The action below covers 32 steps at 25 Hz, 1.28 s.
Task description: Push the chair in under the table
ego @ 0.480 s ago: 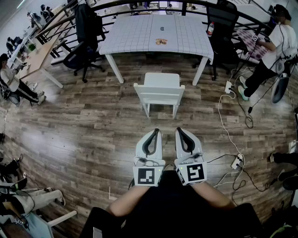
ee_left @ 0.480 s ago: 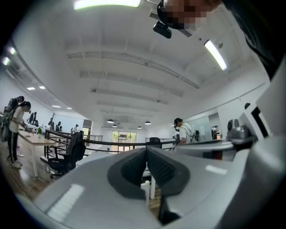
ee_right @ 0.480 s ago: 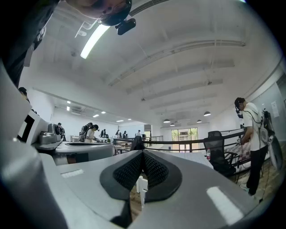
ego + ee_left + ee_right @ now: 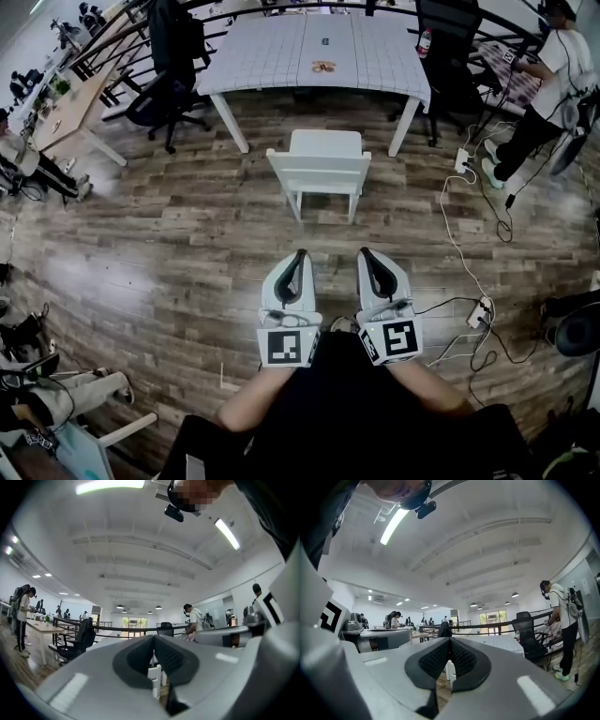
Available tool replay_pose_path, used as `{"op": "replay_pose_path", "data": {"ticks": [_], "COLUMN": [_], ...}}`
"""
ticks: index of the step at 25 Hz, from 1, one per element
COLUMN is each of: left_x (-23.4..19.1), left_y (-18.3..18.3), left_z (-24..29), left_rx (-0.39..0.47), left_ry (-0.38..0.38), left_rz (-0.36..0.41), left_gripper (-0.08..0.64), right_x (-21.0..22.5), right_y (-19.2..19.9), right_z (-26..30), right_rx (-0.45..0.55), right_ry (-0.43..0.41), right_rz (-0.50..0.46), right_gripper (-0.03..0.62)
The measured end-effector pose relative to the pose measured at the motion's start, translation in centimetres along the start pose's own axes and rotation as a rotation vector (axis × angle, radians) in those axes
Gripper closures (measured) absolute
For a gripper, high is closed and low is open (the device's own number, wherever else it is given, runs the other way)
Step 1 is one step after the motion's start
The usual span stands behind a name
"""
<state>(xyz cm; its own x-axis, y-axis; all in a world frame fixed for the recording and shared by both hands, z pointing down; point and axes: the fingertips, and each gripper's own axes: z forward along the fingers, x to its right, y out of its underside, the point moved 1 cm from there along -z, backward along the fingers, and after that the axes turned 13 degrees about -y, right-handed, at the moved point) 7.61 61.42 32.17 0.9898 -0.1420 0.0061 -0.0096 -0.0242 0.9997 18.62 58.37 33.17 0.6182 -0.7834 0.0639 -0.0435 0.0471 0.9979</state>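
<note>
1. While the step in hand looks to be the approach, the white chair (image 4: pixel 322 169) stands at upper centre of the head view. Its backrest faces the person, and its seat is just short of the white table (image 4: pixel 281 56), not yet under it.
2. Left gripper (image 4: pixel 301 255): lower centre, jaws closed together, holding nothing, well apart from the chair.
3. Right gripper (image 4: pixel 365 253): just beside the left, jaws likewise closed together, empty.
4. Contact advised: set both closed tips on the backrest's top rail, one towards each end, so the push is even.
5. Direction advised: push straight up the frame, between the table legs (image 4: pixel 232 124). An off-centre push would likely swing the chair into one of them.
6. Hazard: cables (image 4: pixel 459 234) trail on the floor at right, so keep the walking line central.
</note>
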Motion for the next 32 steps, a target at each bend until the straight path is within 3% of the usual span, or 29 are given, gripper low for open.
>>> {"op": "replay_pose_path", "data": {"ticks": [6, 14, 22, 32], "left_x": [-2.4, -3.5, -5.4, -11.8], "left_y": [1.5, 3.2, 5.1, 5.6], "left_z": [1.1, 7.7, 17.3, 28.5], "left_rx": [0.007, -0.012, -0.060, -0.134], "left_ry": [-0.034, 0.001, 0.037, 0.058], "left_rz": [0.028, 0.020, 0.005, -0.027], "left_gripper": [0.551, 0.551, 0.551, 0.551], "right_x": [2.9, 7.7, 11.7, 17.0], "right_y": [0.4, 2.2, 3.2, 1.6], "right_z": [-0.7, 2.3, 11.6, 25.2], "right_rx": [0.006, -0.042, -0.099, -0.134], "right_ry": [0.087, 0.175, 0.164, 0.186], "right_rz": [0.003, 0.019, 0.018, 0.005], "right_gripper": [0.595, 0.595, 0.595, 0.595]}}
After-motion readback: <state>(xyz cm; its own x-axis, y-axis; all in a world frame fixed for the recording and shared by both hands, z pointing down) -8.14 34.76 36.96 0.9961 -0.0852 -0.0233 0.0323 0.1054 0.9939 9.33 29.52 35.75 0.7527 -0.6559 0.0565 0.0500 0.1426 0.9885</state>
